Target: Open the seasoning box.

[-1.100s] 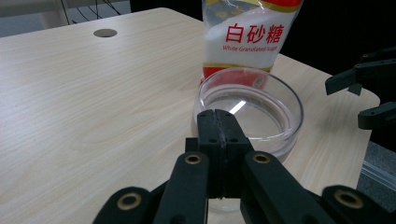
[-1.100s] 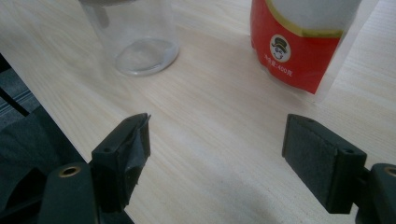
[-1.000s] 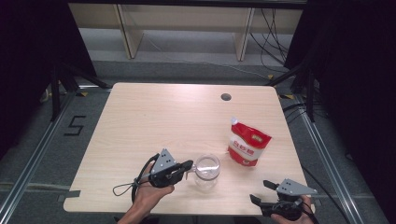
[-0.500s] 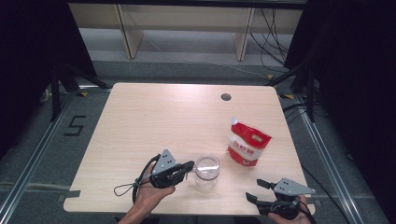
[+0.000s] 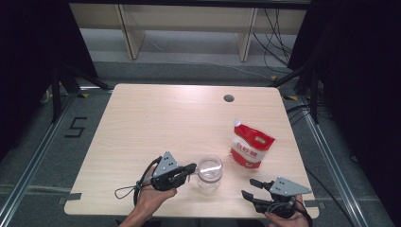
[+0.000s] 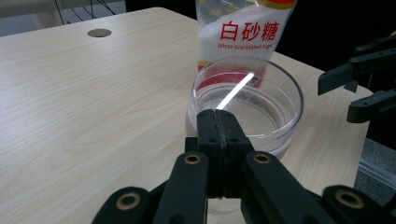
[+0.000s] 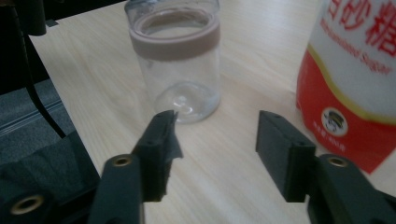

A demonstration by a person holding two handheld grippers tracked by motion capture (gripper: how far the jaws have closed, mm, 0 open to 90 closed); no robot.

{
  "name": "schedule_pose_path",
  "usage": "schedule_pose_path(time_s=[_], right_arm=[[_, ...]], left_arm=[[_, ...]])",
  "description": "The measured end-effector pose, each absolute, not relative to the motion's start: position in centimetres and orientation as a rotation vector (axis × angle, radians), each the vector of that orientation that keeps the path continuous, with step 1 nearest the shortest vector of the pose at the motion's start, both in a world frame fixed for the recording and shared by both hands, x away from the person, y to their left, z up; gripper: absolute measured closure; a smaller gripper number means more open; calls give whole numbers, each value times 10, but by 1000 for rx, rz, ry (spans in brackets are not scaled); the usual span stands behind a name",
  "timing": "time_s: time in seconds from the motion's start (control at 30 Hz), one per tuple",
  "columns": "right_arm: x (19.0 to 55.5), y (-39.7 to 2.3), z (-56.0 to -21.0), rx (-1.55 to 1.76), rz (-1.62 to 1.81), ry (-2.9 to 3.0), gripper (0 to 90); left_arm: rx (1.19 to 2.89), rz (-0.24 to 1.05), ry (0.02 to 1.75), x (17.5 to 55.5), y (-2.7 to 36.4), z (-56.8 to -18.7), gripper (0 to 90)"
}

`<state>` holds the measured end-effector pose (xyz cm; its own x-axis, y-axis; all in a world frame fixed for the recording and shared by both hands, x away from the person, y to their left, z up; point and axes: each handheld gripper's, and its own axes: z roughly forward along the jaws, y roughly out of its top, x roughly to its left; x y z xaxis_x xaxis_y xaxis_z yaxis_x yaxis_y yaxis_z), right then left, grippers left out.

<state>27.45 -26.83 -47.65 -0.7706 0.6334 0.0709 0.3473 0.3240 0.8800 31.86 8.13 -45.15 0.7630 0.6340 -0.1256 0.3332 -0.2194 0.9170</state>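
Note:
A clear glass jar [image 5: 209, 173] with an open mouth stands near the table's front edge. My left gripper [image 5: 191, 168] is shut, its tips against the jar's near side [image 6: 247, 100], with nothing seen between the jaws [image 6: 218, 116]. A red and white bag of white sugar [image 5: 251, 146] stands to the jar's right. My right gripper [image 5: 249, 188] hovers at the front right corner, pointing toward the jar [image 7: 175, 60]. It is open [image 7: 219, 128]; its jaws have just been closing with nothing between them. The sugar bag [image 7: 357, 79] stands at the right of the right gripper view.
The light wooden table [image 5: 165, 123] has a round cable hole [image 5: 229, 98] near its far edge. Beyond it stands a shelf frame [image 5: 184, 28] on grey floor. The right gripper [image 6: 362, 86] shows at the right of the left gripper view.
My right gripper has shifted a little to the left, toward the jar, and its jaws have narrowed. The left gripper, jar and bag have stayed put.

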Motion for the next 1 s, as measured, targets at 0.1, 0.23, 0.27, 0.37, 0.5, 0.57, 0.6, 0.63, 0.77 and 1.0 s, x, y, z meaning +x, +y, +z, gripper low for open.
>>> schedule_pose_path(time_s=[0.1,0.23,0.27,0.37,0.5,0.57,0.6,0.63,0.77,1.0], right_arm=[[277,-258,-472,833,1441,2261,634],[278,-250,-470,825,1454,2275,694],[282,-247,-470,807,1473,2276,722],[285,-244,-471,806,1492,2297,748],[289,-240,-470,795,1462,2289,802],[290,-236,-468,800,1466,2272,813],[290,-236,-468,800,1466,2272,813],[294,-234,-468,776,1480,2271,827],[297,-231,-466,758,1462,2290,837],[302,-225,-466,783,1489,2296,842]], left_arm=[[1831,342,749,317,81,-451,891],[1831,341,748,317,82,-452,891],[1826,335,737,317,82,-452,891],[1817,328,749,317,82,-453,891],[1812,323,751,316,81,-453,891],[1808,327,750,316,81,-454,891],[1808,327,750,316,81,-454,890],[1807,326,750,316,81,-454,891],[1807,323,744,316,82,-454,890],[1801,319,758,315,83,-455,889]])
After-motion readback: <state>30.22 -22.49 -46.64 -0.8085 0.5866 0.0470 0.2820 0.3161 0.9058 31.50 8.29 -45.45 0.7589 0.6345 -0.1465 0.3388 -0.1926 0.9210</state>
